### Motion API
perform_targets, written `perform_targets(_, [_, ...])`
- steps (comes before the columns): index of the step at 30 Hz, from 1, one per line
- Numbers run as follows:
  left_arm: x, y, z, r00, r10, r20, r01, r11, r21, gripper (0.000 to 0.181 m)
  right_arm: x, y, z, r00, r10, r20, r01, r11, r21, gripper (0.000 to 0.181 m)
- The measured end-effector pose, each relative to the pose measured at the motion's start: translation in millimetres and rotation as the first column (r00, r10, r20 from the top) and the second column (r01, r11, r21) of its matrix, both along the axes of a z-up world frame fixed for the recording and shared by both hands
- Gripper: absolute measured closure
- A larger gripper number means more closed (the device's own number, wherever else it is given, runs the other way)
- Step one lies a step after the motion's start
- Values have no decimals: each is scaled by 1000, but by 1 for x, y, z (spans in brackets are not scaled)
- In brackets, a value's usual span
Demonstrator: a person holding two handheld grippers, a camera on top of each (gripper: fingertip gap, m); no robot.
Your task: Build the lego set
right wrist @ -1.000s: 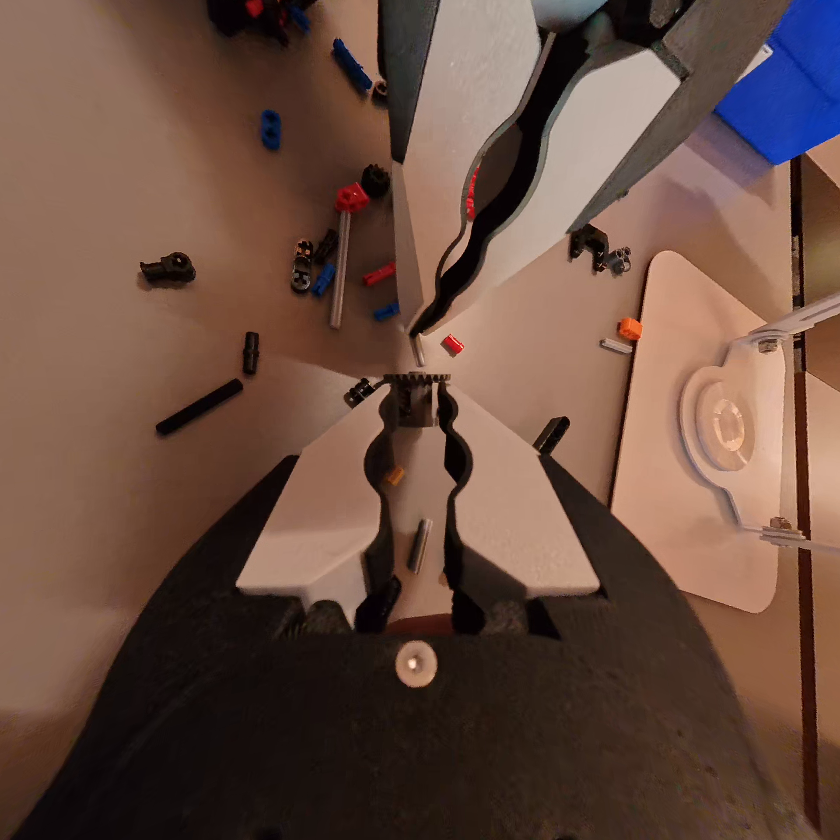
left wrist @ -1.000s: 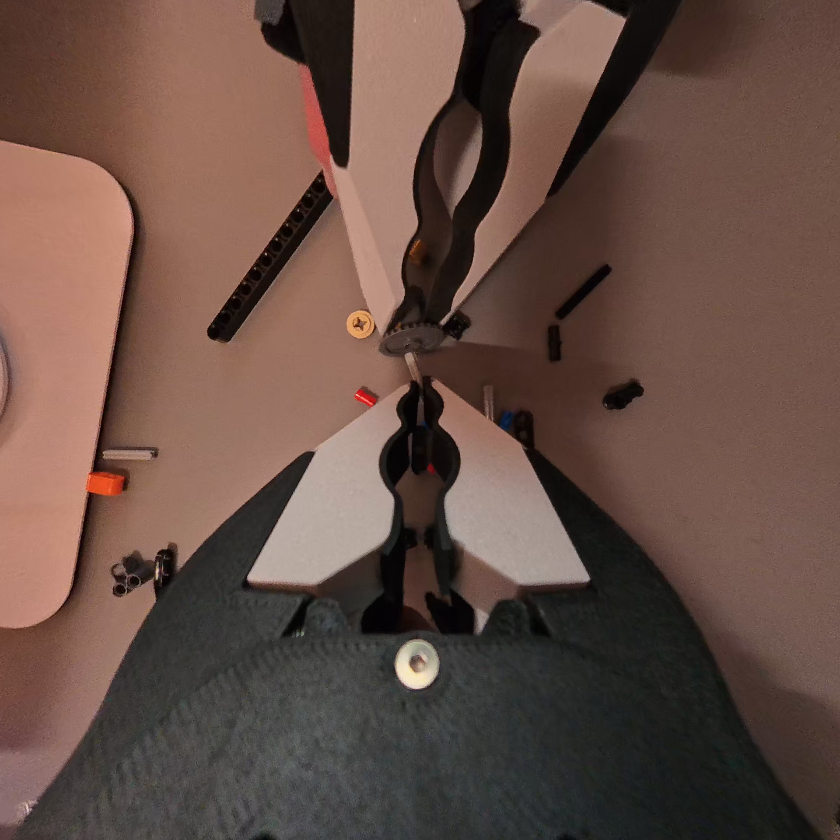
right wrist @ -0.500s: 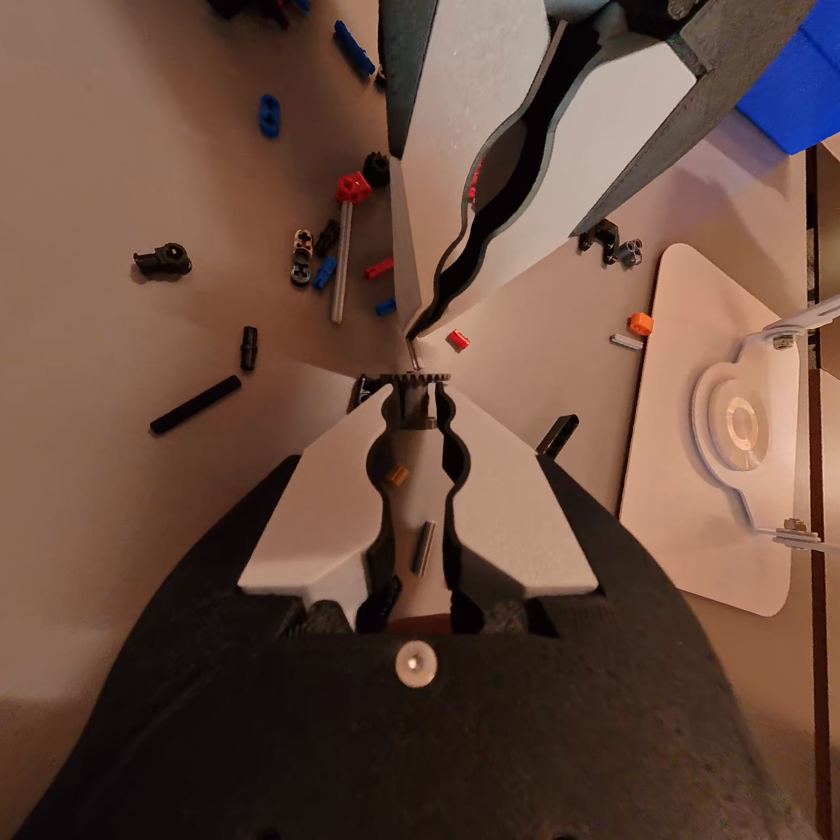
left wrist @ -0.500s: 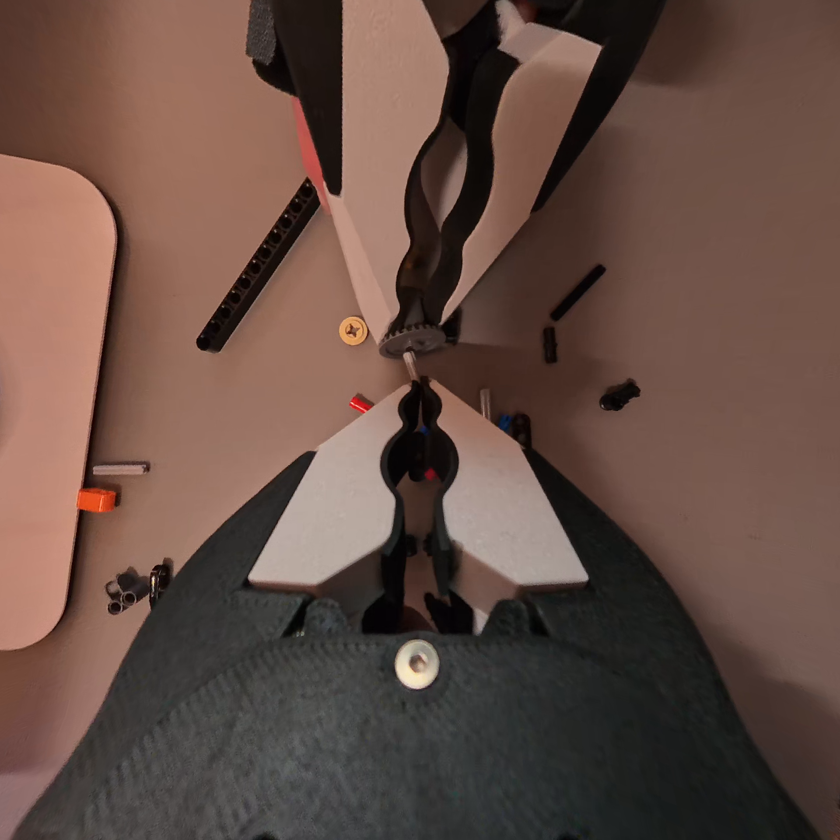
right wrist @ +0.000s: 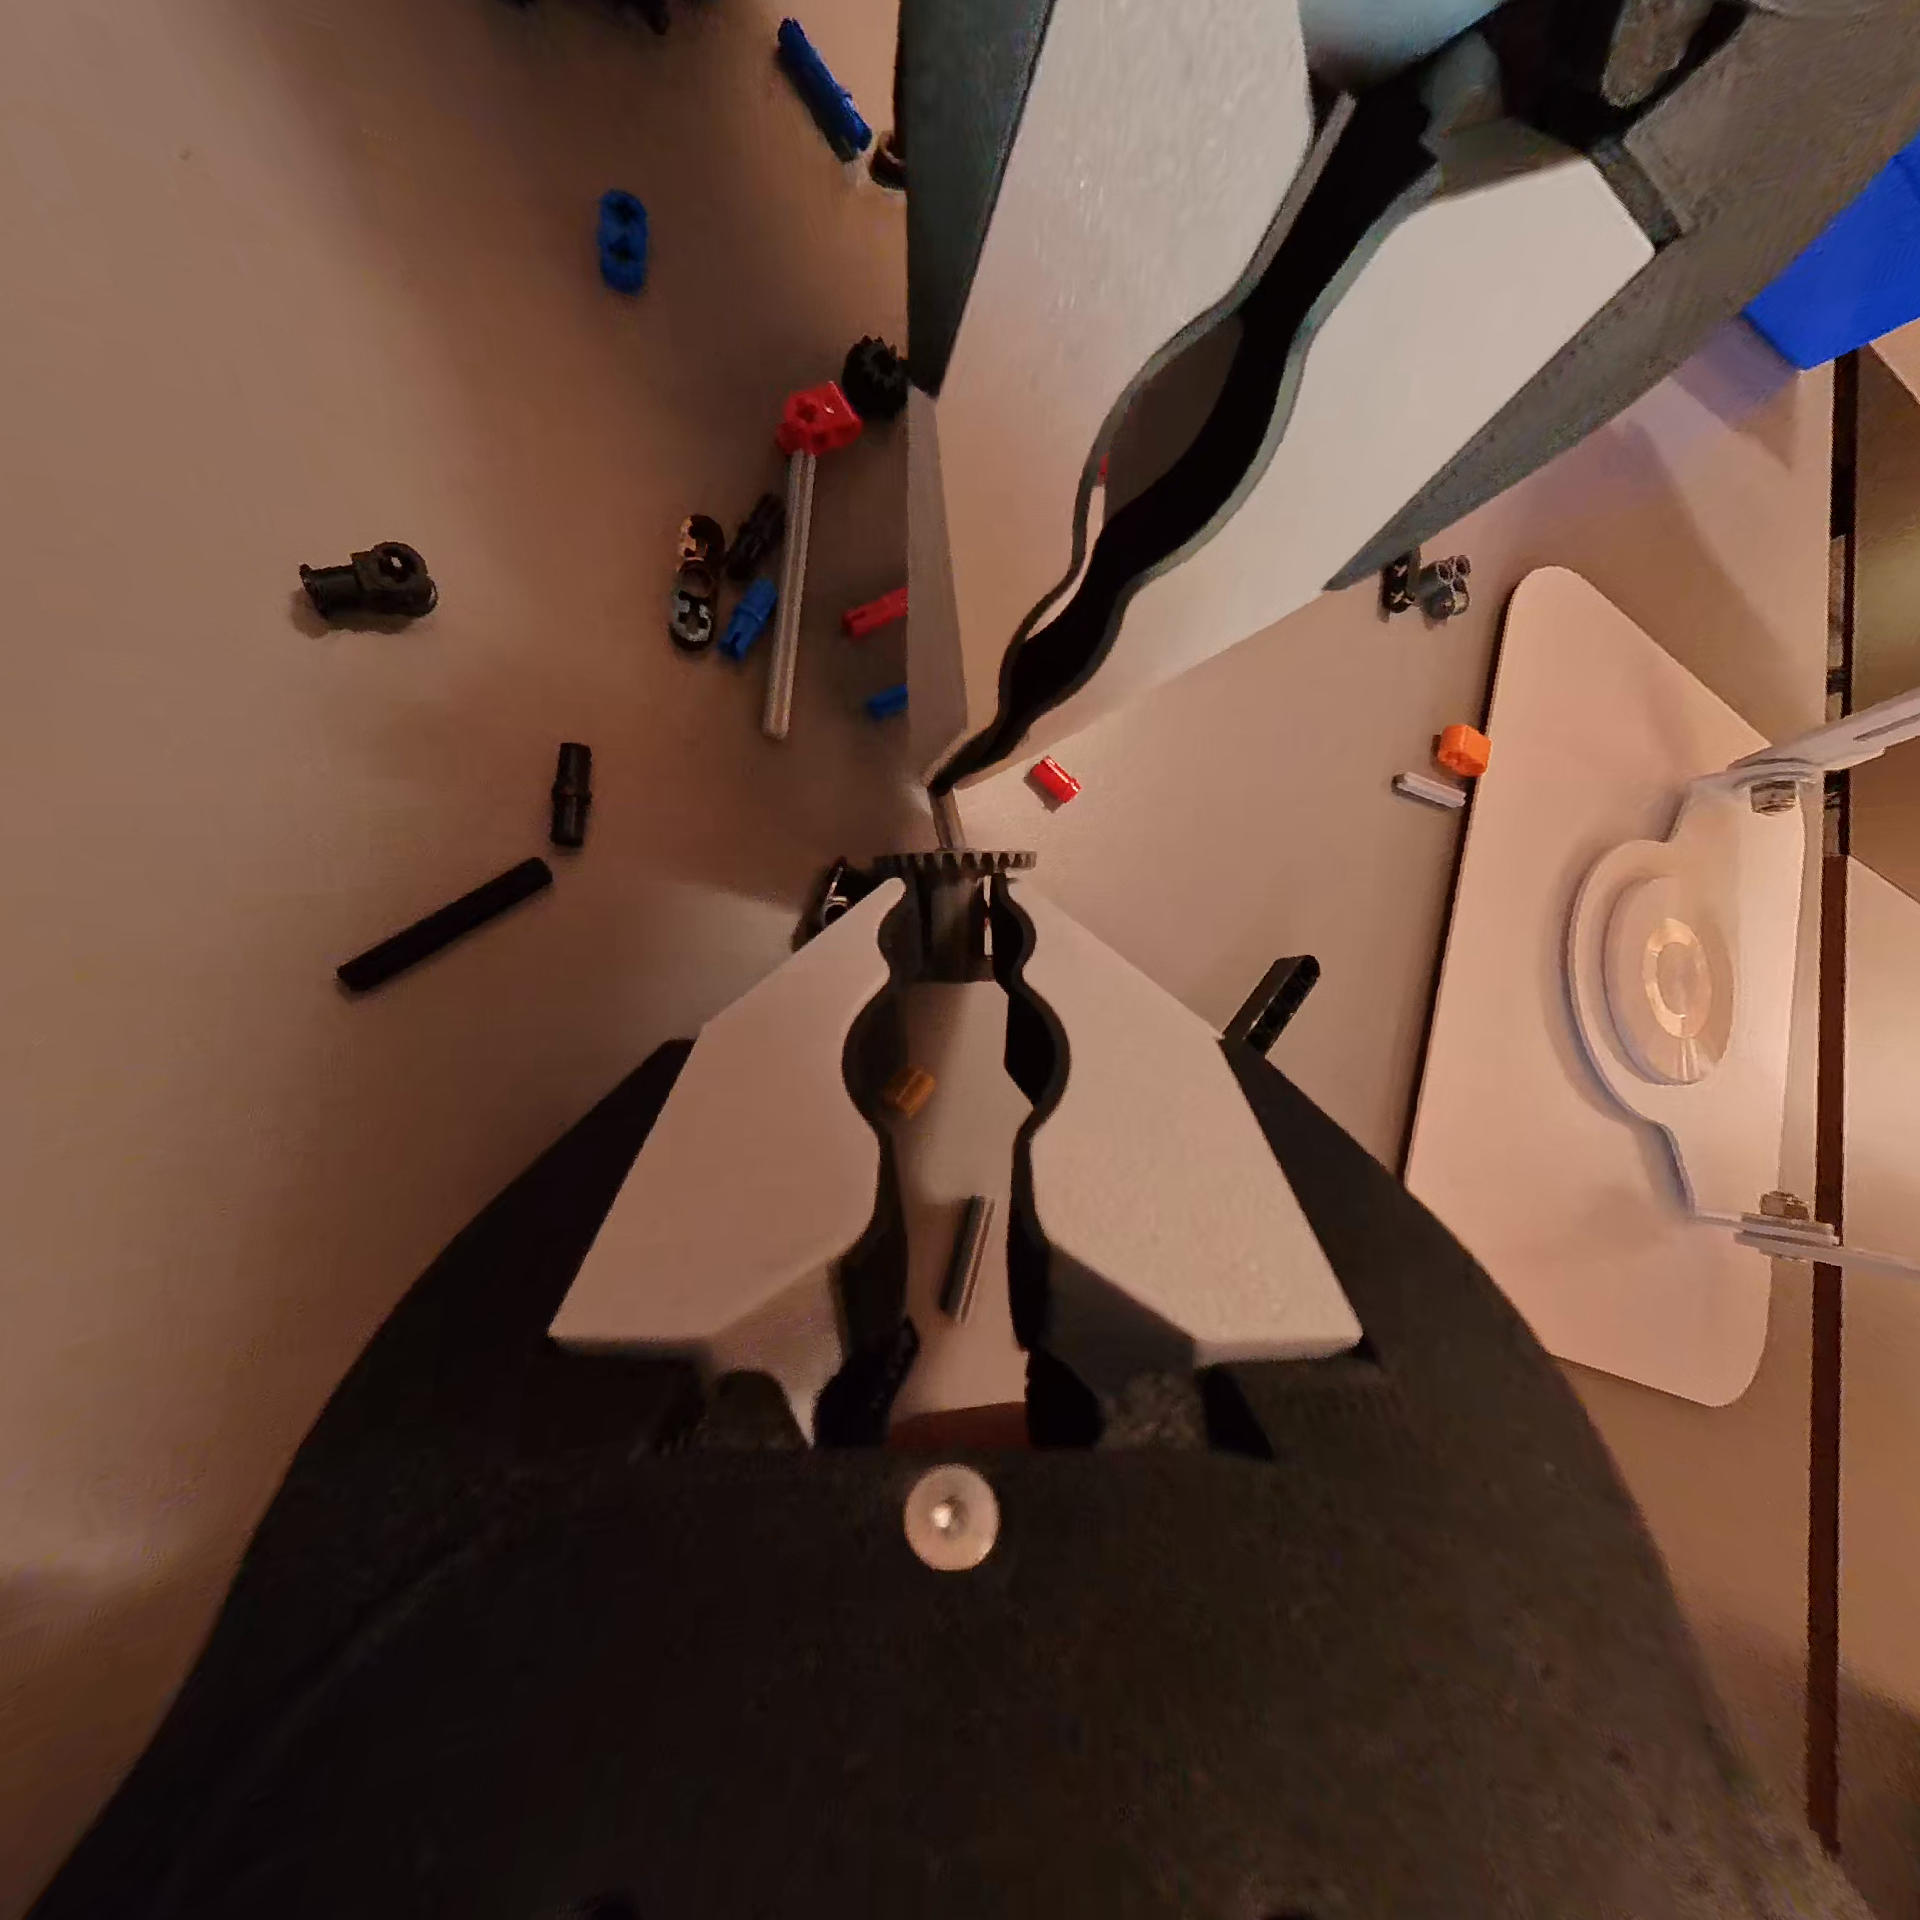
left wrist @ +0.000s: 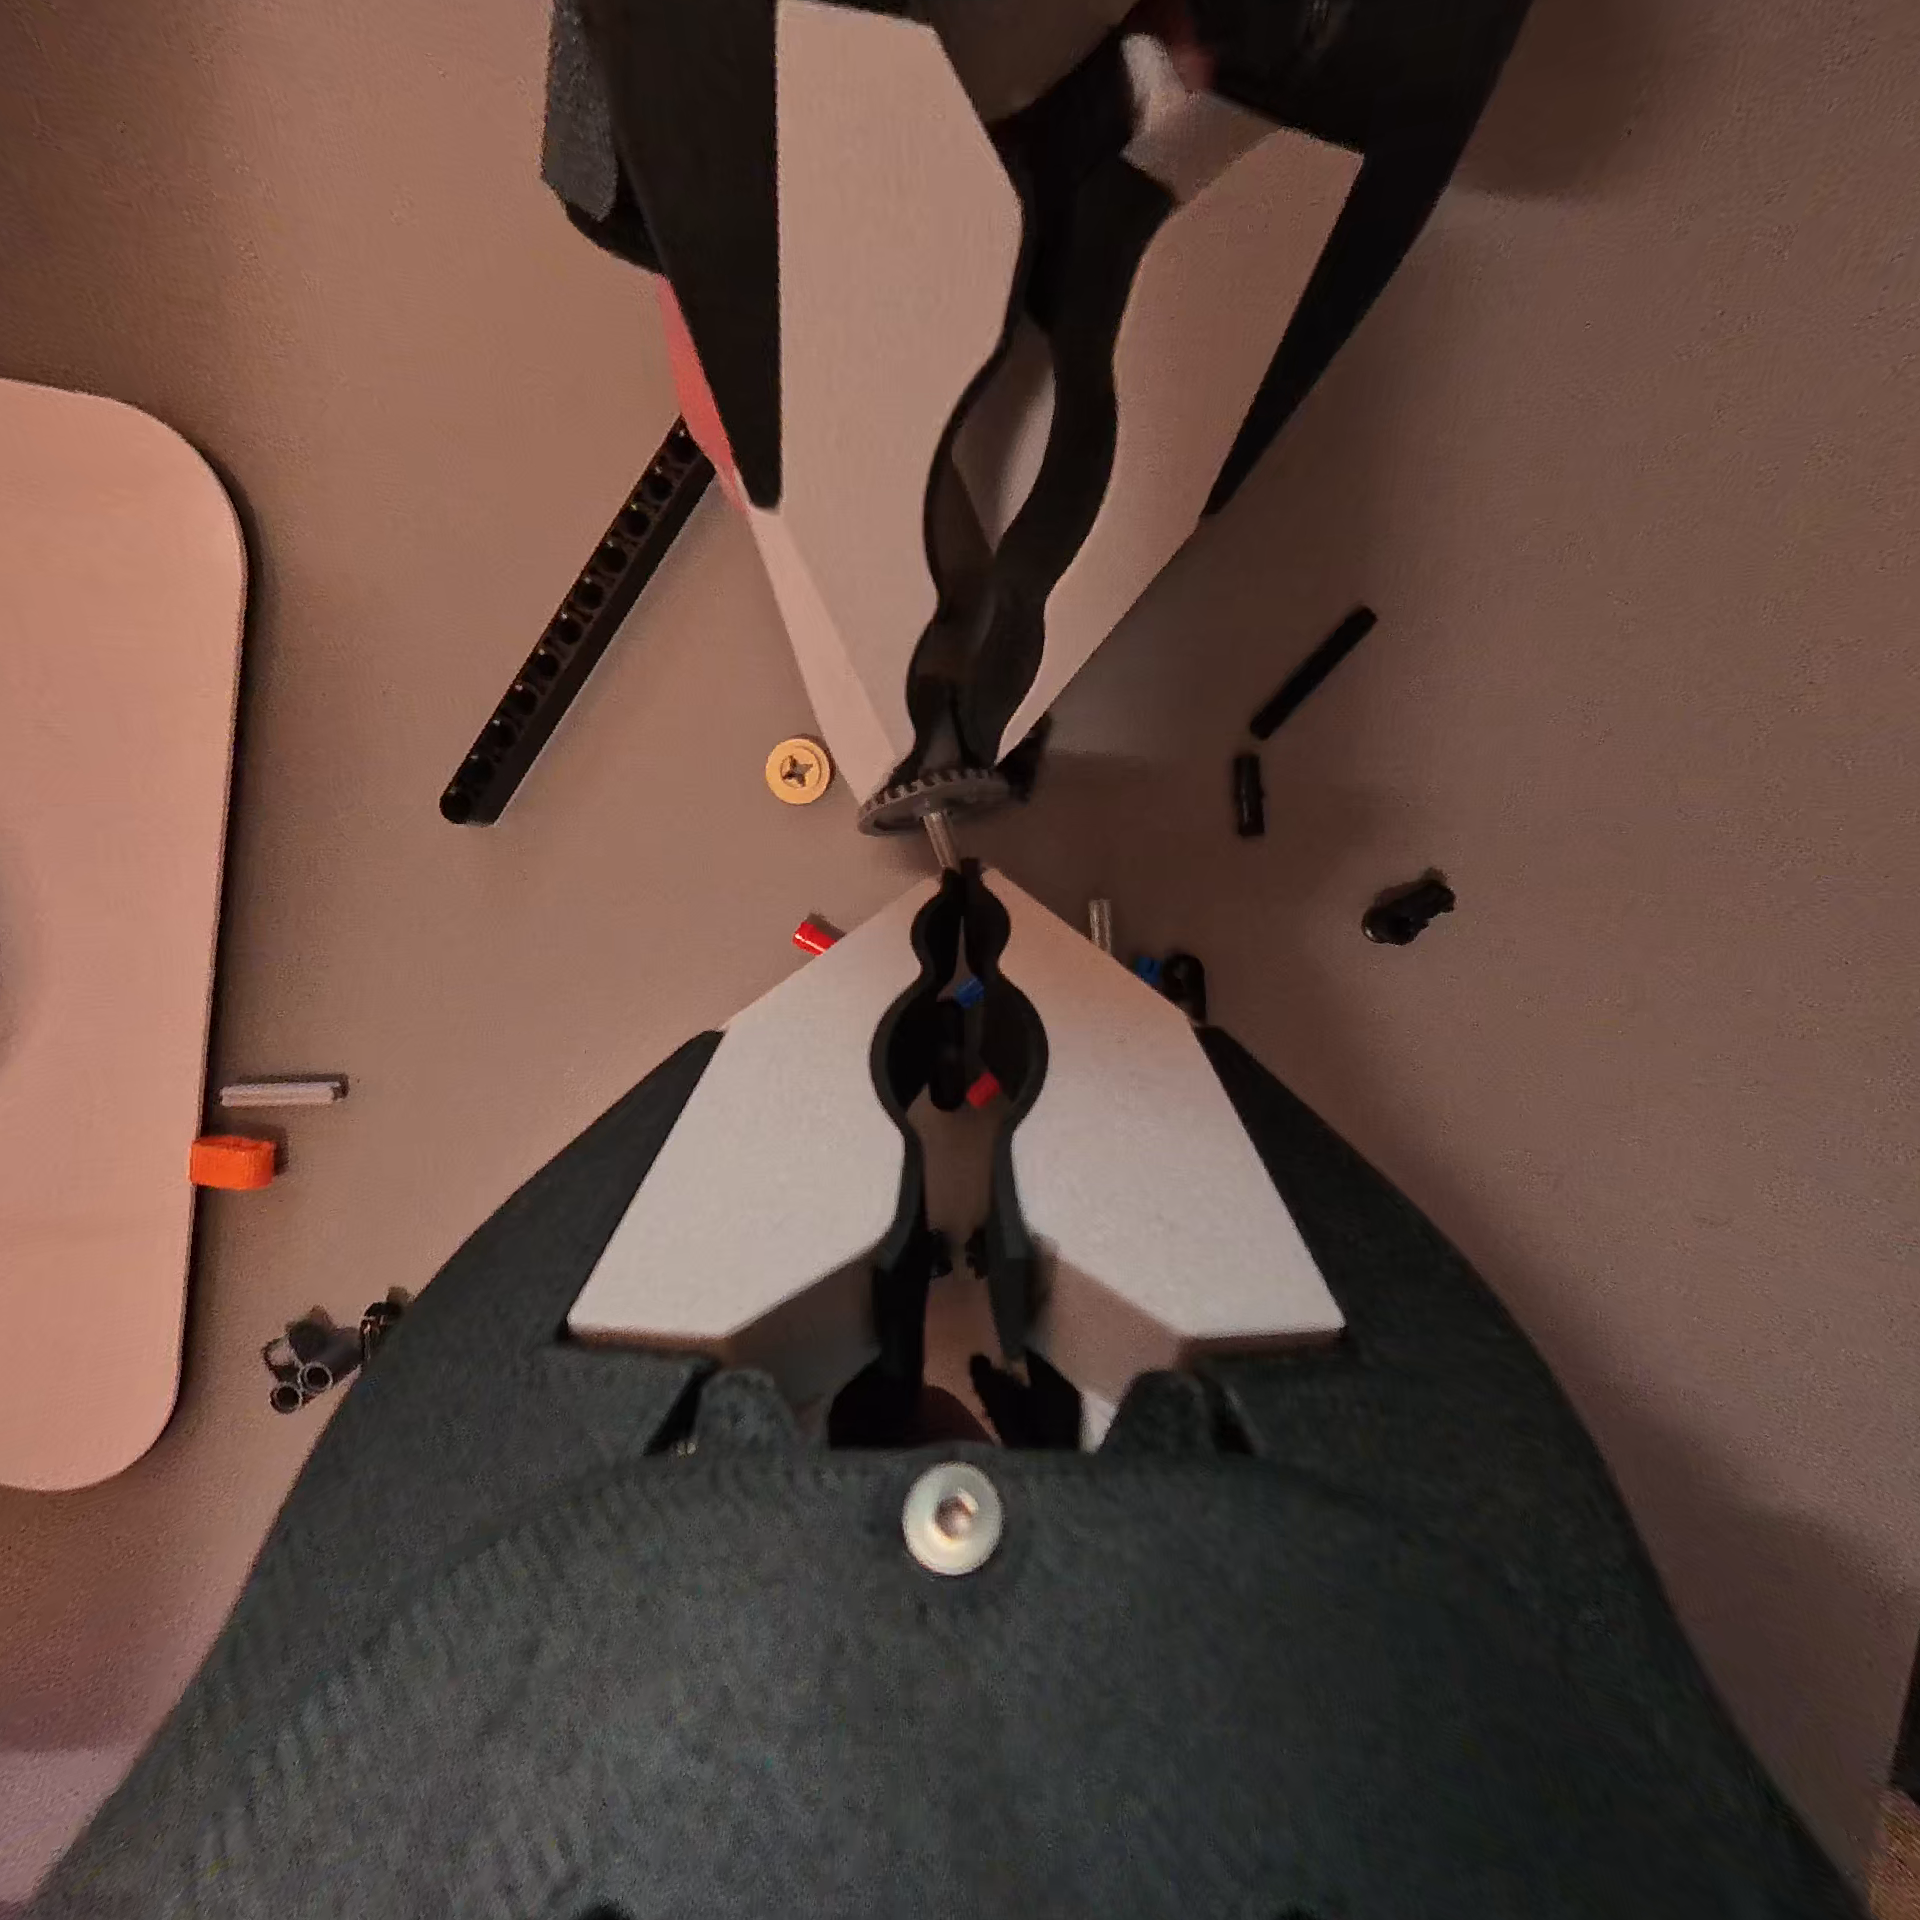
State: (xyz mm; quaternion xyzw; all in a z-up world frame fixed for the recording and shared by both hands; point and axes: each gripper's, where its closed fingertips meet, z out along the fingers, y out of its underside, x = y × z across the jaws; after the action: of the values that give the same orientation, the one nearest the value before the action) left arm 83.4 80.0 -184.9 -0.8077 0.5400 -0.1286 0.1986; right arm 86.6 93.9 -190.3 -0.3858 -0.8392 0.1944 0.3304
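My left gripper (left wrist: 961, 881) is shut on a short grey axle (left wrist: 941, 837) that sticks out past its tips. My right gripper (right wrist: 951, 896) is shut on the hub of a grey toothed gear (right wrist: 954, 862). The two grippers face each other tip to tip above the table. The axle's free end sits in the centre hole of the gear (left wrist: 932, 806). In the right wrist view, the left gripper comes down from above and the axle (right wrist: 947, 821) runs from its tip to the gear.
Loose parts lie around: a long black holed beam (left wrist: 582, 623), a tan round piece (left wrist: 798, 771), a red pin (left wrist: 816, 933), a black axle (right wrist: 445, 925), a red connector on a grey axle (right wrist: 800, 561). A white board (left wrist: 104, 935) lies beside them and bears a clear stand (right wrist: 1662, 987).
The two grippers have closed the gap between them. The axle end has gone into the gear hole, so less of the axle shows between the tips.
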Motion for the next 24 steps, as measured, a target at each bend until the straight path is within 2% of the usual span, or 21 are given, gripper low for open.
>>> perform_targets(13, [2, 4, 2, 999, -9, -35, 9, 1000, -18, 181, 0, 0, 0, 1000, -1, 10, 1, 999, 41, 172])
perform_targets(24, [1, 5, 2, 1000, 29, 3, -29, 1000, 7, 181, -1, 0, 0, 1000, -3, 3, 3, 1000, 25, 172])
